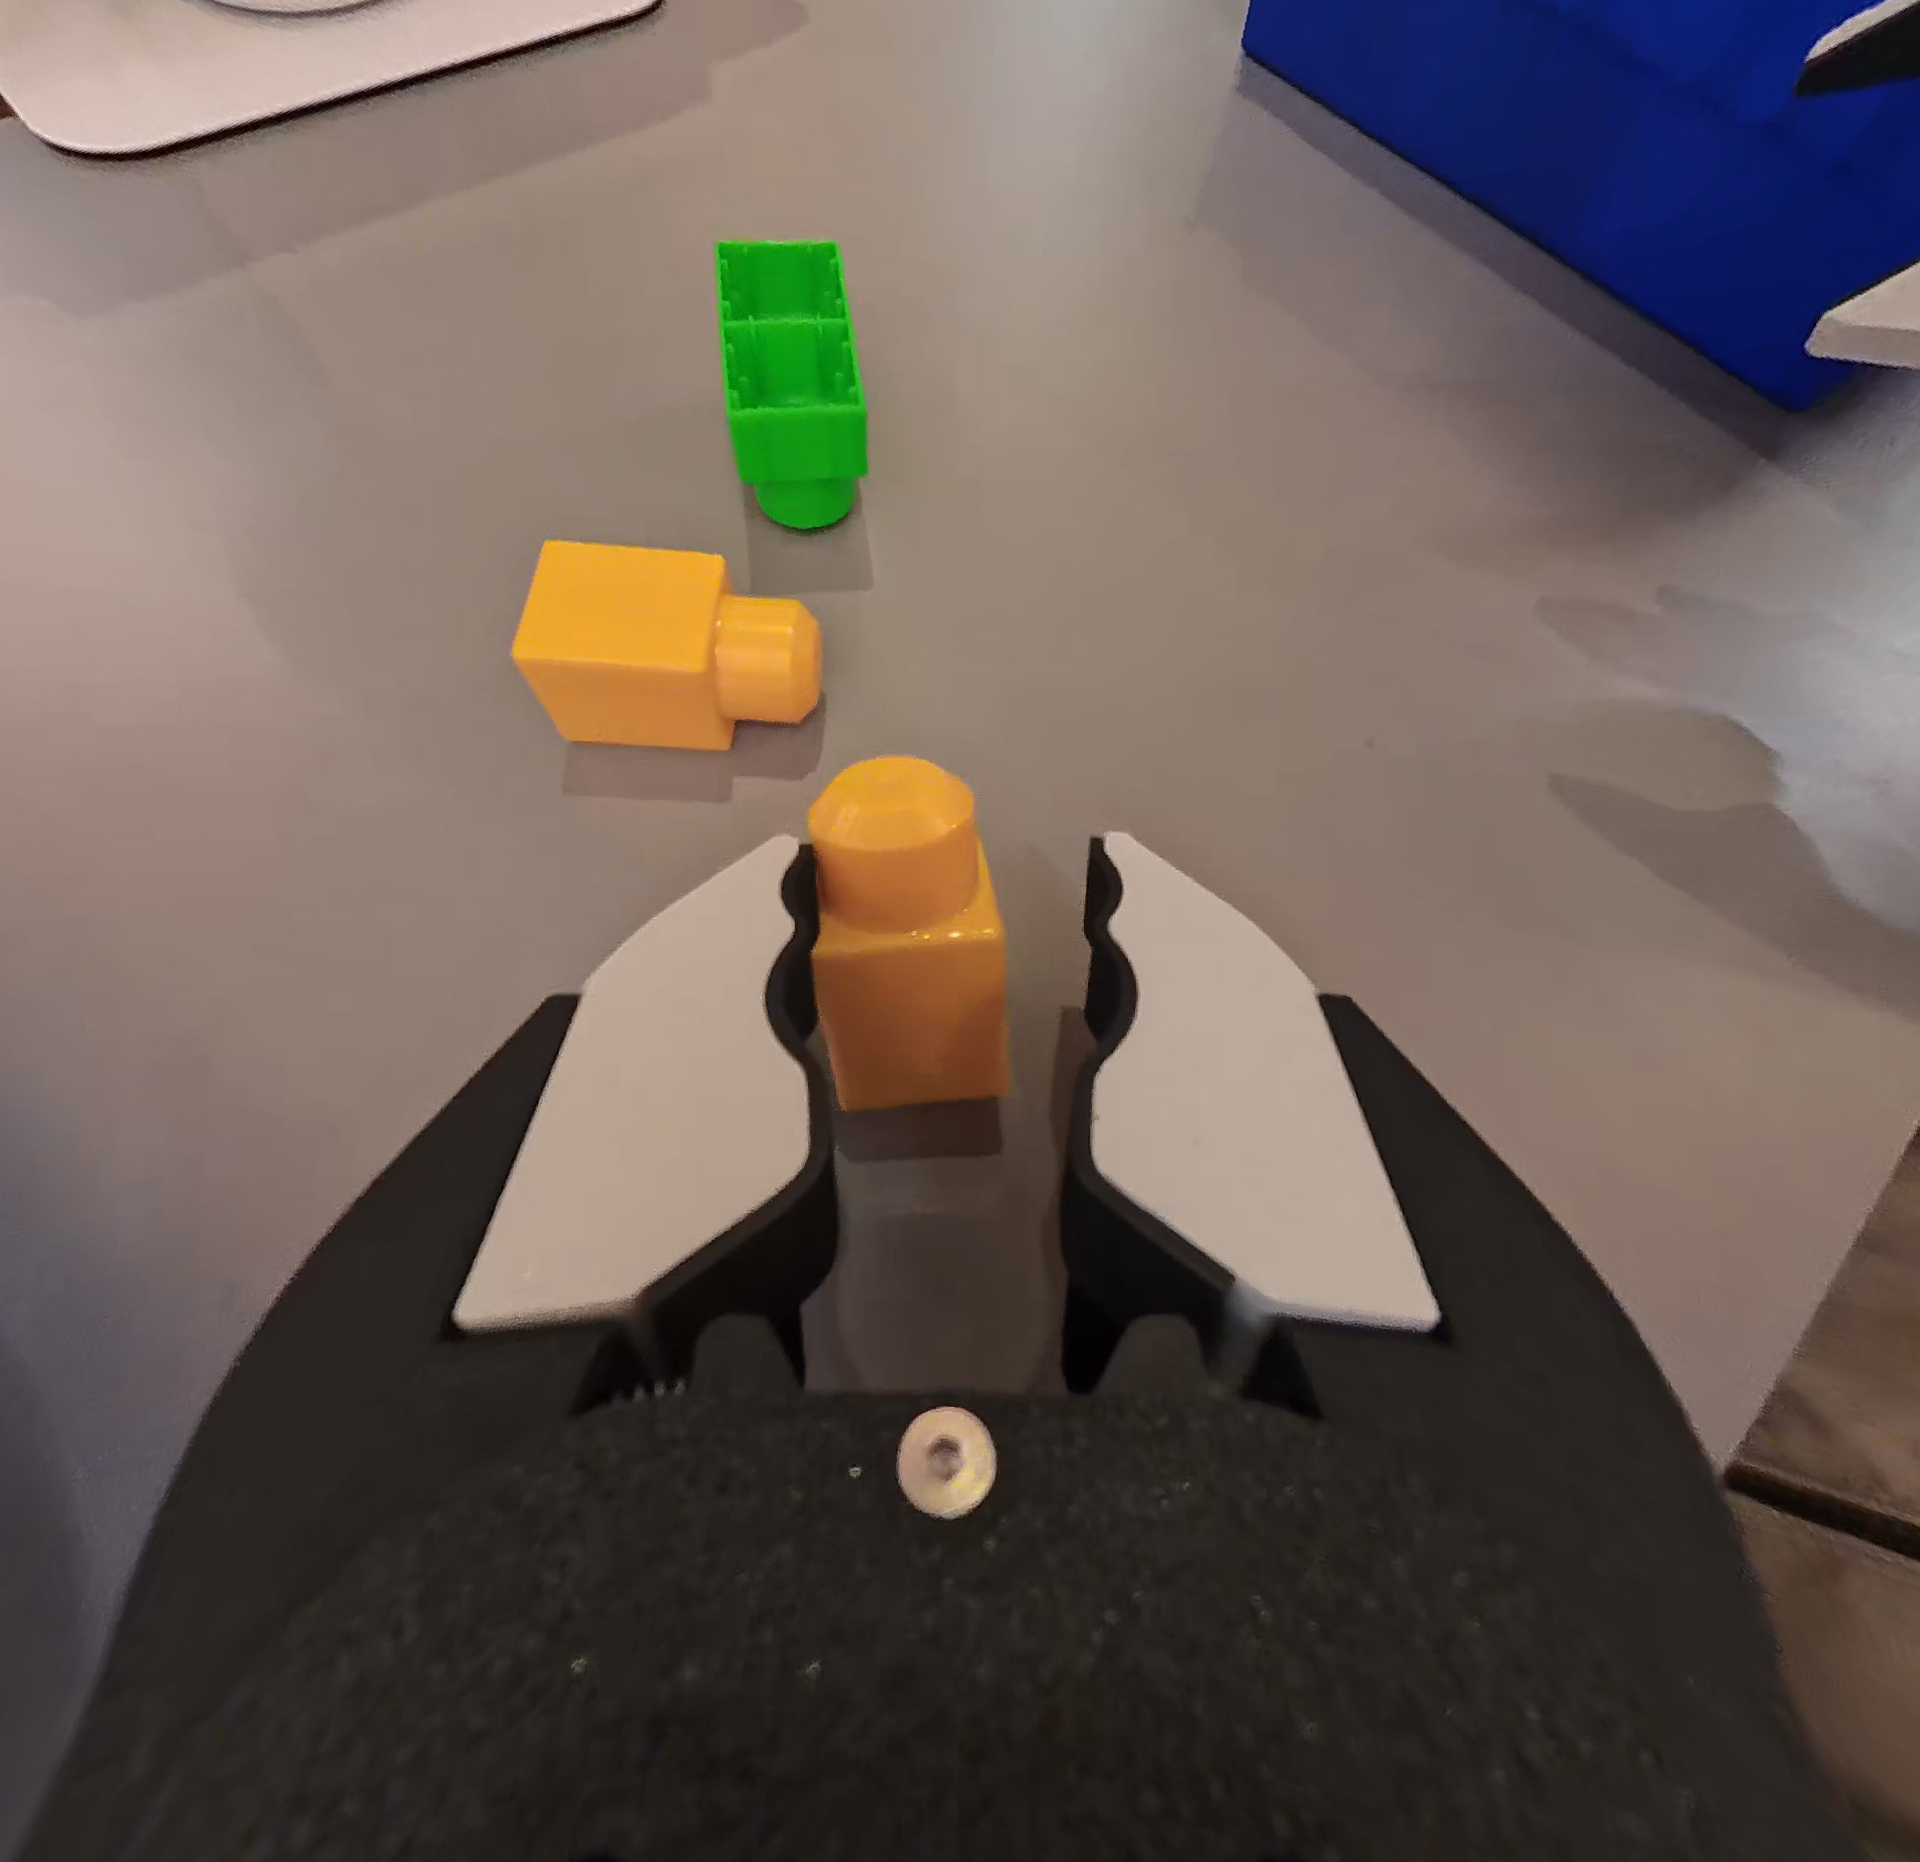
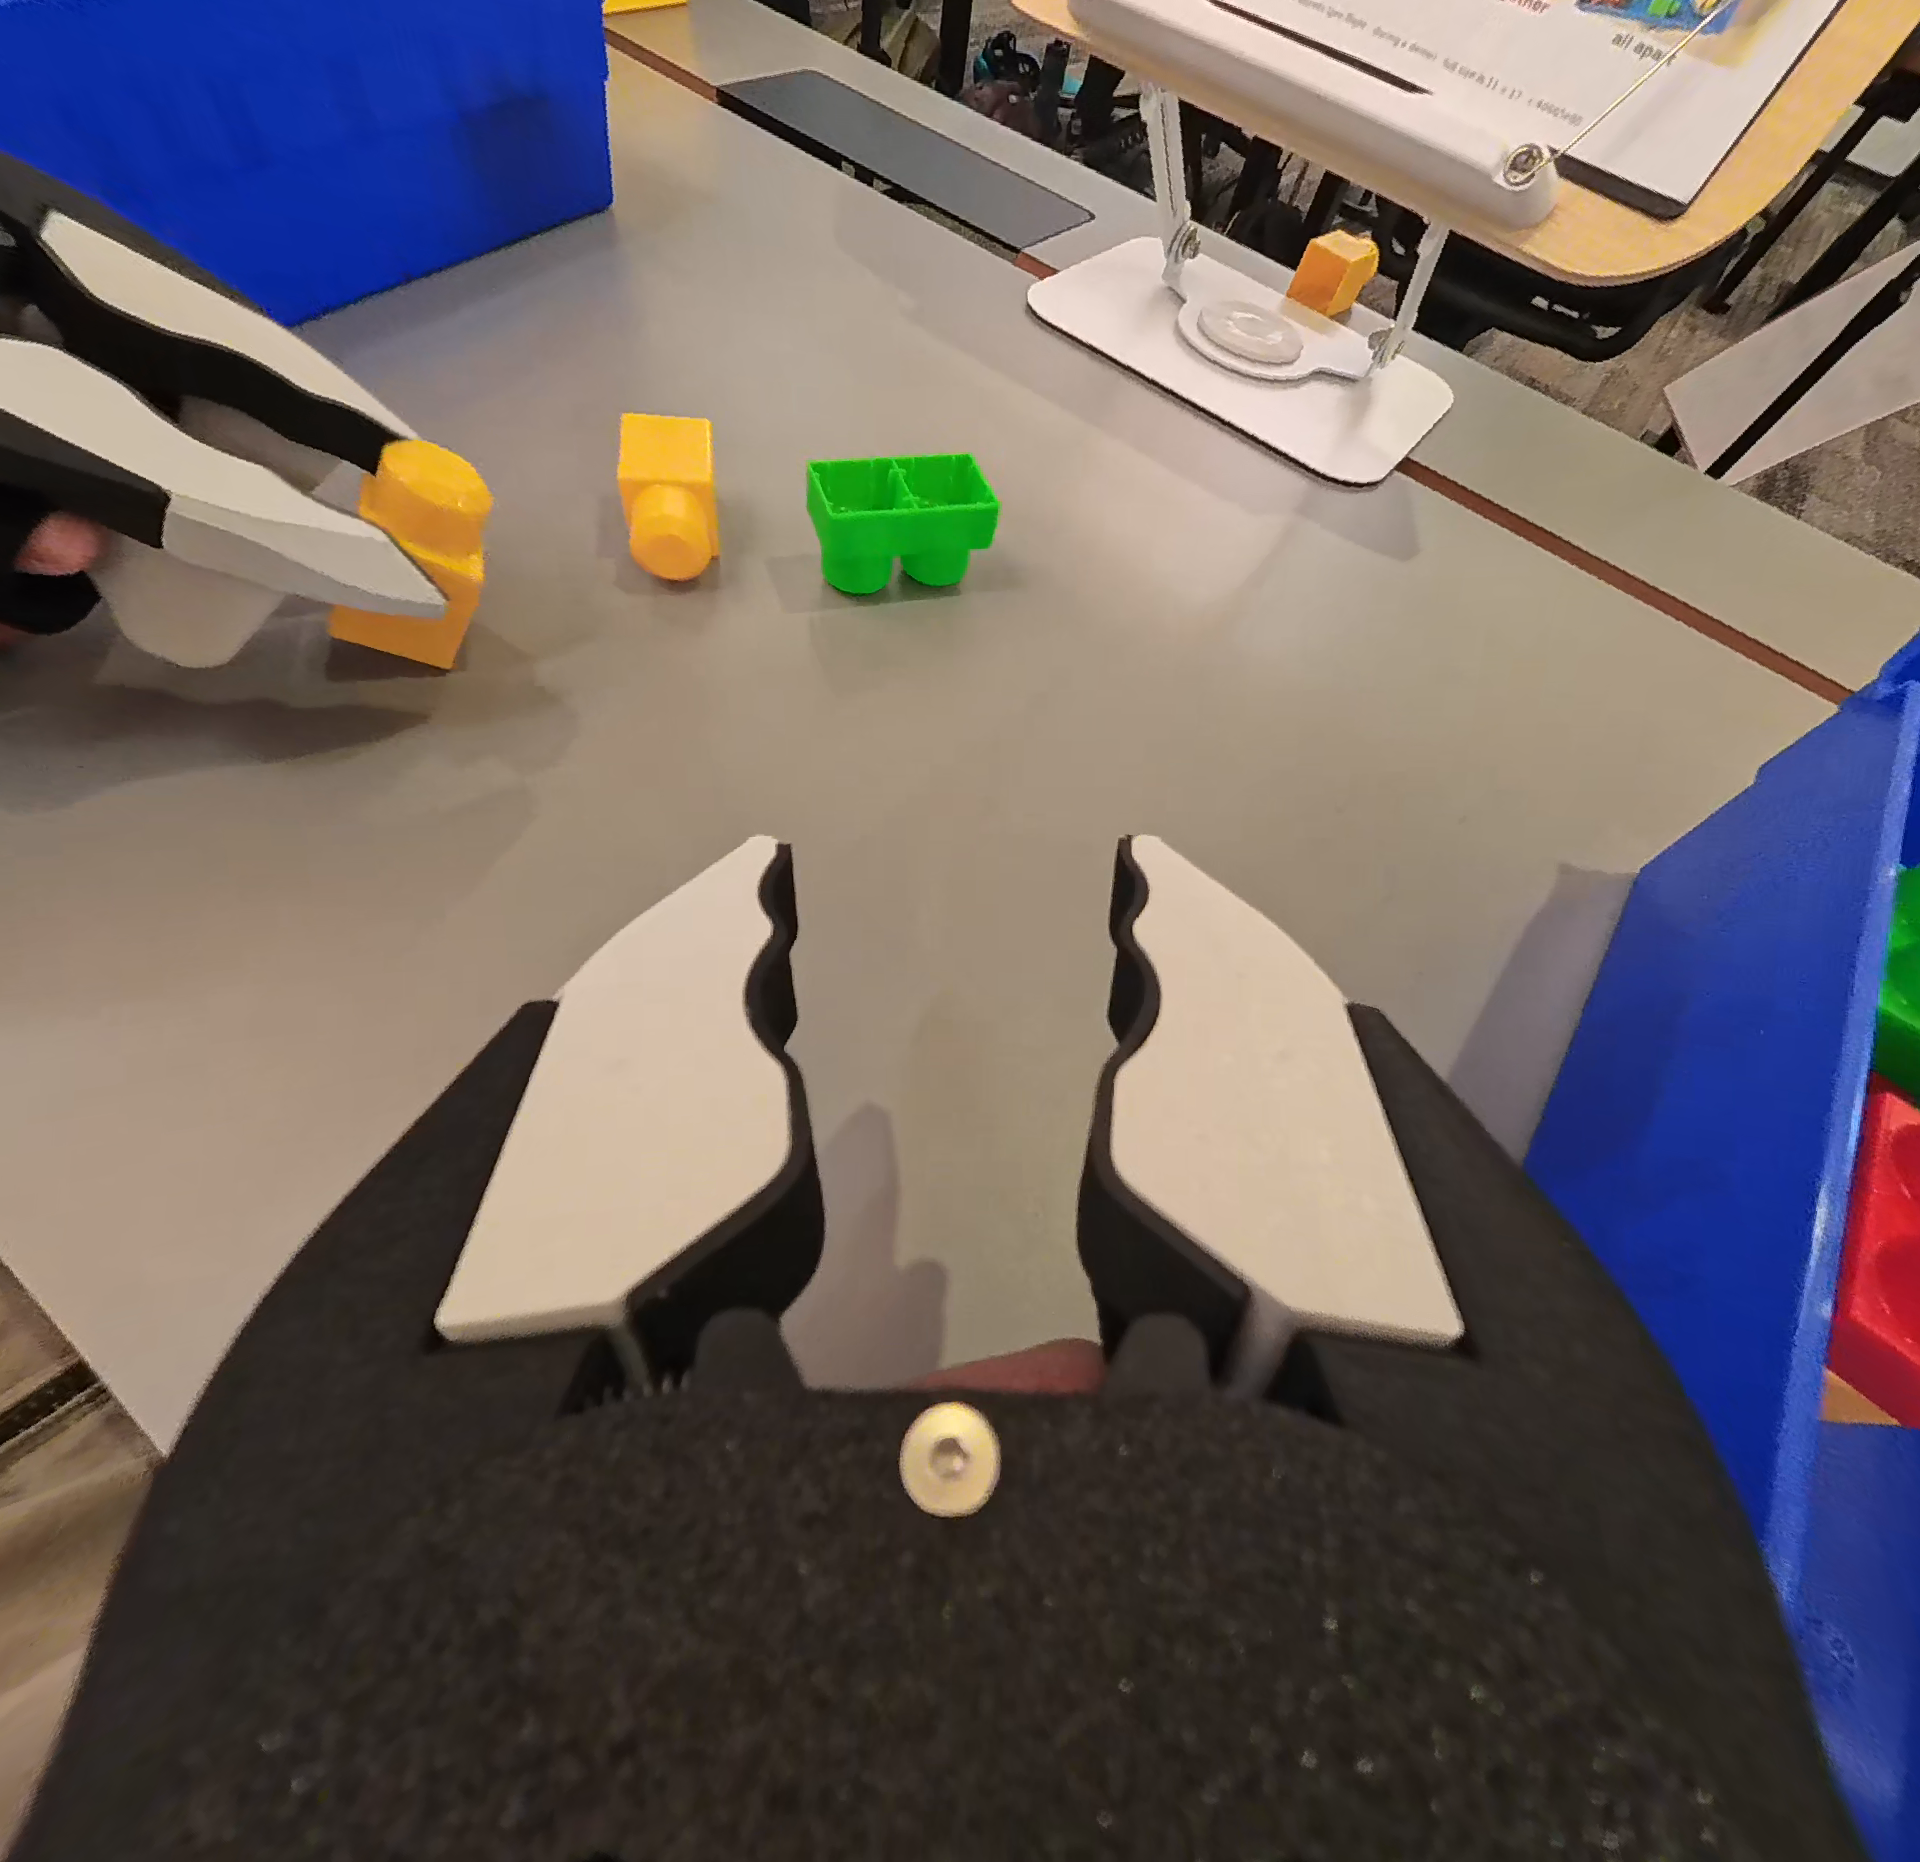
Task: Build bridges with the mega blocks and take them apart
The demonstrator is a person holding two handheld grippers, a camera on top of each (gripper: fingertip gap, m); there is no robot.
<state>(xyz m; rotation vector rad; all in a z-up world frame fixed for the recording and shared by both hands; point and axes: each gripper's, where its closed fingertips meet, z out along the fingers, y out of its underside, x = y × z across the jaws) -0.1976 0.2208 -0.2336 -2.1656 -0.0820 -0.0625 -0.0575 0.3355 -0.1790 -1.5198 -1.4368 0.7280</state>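
left wrist view: left claw [image 1: 940, 856] parted around upright orange block [image 1: 914, 981]; right claw [image 2: 951, 856] parted, empty

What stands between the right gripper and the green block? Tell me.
Nothing visible. Bare grey table lies between the open right gripper and the upside-down green block; the toppled yellow block lies off to its left.

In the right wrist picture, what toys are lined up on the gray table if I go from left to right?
Upright orange block between the left gripper's fingers → orange block lying on its side → upside-down green block → small orange block on the white stand base.
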